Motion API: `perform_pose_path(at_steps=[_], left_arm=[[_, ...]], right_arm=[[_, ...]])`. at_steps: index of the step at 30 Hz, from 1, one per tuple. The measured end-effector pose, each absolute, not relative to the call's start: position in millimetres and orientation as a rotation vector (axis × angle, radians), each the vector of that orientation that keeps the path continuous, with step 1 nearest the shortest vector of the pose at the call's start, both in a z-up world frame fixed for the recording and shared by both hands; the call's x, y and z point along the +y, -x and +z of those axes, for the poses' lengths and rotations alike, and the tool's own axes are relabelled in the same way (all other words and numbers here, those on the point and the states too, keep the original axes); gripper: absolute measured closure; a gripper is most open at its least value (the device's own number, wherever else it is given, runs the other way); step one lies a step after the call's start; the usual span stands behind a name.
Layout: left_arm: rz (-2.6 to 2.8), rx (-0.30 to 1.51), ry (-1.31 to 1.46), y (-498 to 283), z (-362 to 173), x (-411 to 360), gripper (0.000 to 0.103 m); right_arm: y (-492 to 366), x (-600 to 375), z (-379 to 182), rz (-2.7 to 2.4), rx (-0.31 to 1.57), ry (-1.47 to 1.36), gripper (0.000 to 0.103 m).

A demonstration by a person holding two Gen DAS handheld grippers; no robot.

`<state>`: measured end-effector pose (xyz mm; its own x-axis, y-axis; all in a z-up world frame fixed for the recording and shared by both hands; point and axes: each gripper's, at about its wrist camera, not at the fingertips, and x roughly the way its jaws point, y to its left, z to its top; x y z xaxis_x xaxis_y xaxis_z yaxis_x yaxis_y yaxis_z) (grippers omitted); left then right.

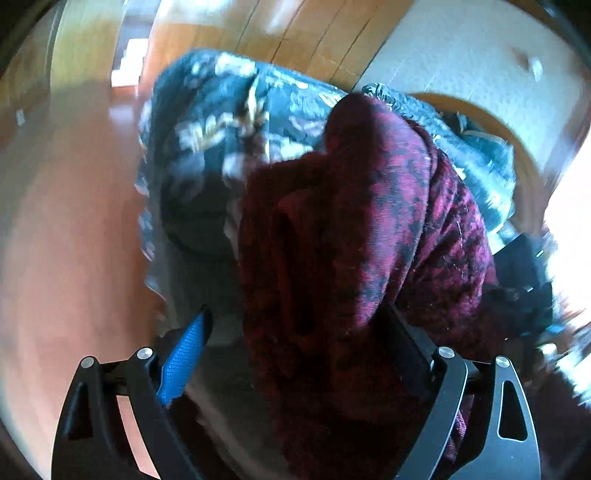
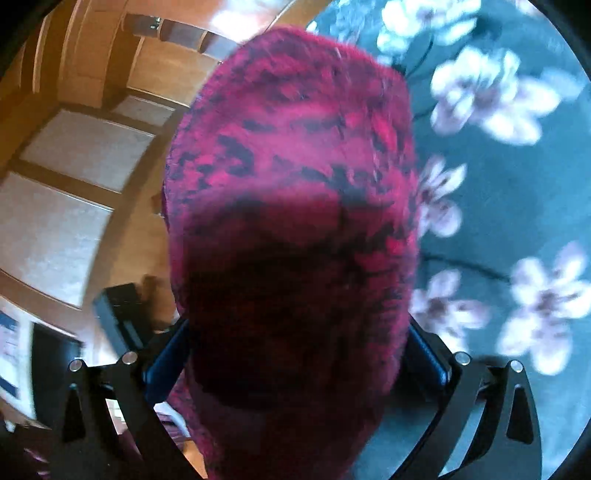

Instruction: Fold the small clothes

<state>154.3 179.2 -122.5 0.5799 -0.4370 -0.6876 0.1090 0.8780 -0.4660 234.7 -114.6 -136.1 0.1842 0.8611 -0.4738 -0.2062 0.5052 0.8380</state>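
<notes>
A dark red and black knit garment (image 1: 369, 229) hangs bunched between the fingers of my left gripper (image 1: 295, 325), whose jaws stand wide apart; a blue pad (image 1: 184, 354) shows on the left finger. In the right wrist view the same red garment (image 2: 295, 155) fills the space between the fingers of my right gripper (image 2: 299, 336), also spread wide. The cloth hides the fingertips in both views, so the grip itself cannot be seen. Both views are blurred by motion.
A dark blue cloth with pale flowers (image 1: 221, 122) covers the surface behind the garment, and shows in the right wrist view (image 2: 498, 184). Wooden floor (image 1: 295, 33) and wooden furniture with pale panels (image 2: 74, 155) lie beyond. A black device (image 2: 118, 314) sits at left.
</notes>
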Motion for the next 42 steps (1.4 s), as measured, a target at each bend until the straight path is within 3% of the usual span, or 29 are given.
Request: perform_pose_path(at_steps=[2, 6, 12, 20, 23, 26, 27, 28, 30, 33, 38, 42], left_arm=[[-0.405, 0.918, 0.545, -158.6, -135.9, 190.4, 0.013], [-0.546, 0.888, 0.724, -156.4, -144.7, 188.4, 0.022], [-0.622, 0.831, 0.732, -173.1, -115.1, 156.3, 0.022], [-0.718, 0.828, 0.527, -254.6, -58.9, 43.4, 0.025], [-0.686, 0.922, 0.424, -278.9, -74.5, 0.3, 0.031], [-0.598, 1.087, 0.248, -288.7, -122.5, -47.2, 0.032], [-0.608, 1.094, 0.257, -286.4, -132.1, -51.4, 0.031], [-0.620, 1.097, 0.293, -285.3, -136.9, -51.3, 0.030], [-0.613, 1.104, 0.378, -283.3, -139.4, -46.6, 0.028], [-0.574, 1.065, 0.339, -268.8, -123.9, -46.4, 0.026], [-0.480, 0.919, 0.175, -245.1, -83.7, -53.5, 0.024], [-0.417, 0.887, 0.118, -250.6, -87.1, -56.5, 0.021]], right_arm=[[-235.0, -109.0, -136.4, 0.861, 1.130, -0.733, 0.002], [-226.1, -105.1, -112.6, 0.864, 1.070, -0.688, 0.025], [-219.6, -121.9, -60.1, 0.911, 0.944, -0.608, 0.030], [-247.6, -219.1, -38.5, 0.798, 0.808, -0.684, 0.031], [-255.9, -262.3, -58.5, 0.694, 0.820, -0.723, 0.031], [-258.8, -291.4, -101.0, 0.525, 0.925, -0.690, 0.030], [-260.4, -294.4, -127.8, 0.454, 1.012, -0.659, 0.029], [-259.1, -296.3, -141.0, 0.436, 1.033, -0.667, 0.021], [-249.4, -305.7, -152.2, 0.410, 0.998, -0.718, 0.013], [-240.0, -297.2, -136.9, 0.379, 0.969, -0.648, 0.006], [-215.6, -279.9, -66.4, 0.262, 0.815, -0.400, 0.006], [-222.1, -249.7, -32.2, 0.259, 0.721, -0.299, 0.010]])
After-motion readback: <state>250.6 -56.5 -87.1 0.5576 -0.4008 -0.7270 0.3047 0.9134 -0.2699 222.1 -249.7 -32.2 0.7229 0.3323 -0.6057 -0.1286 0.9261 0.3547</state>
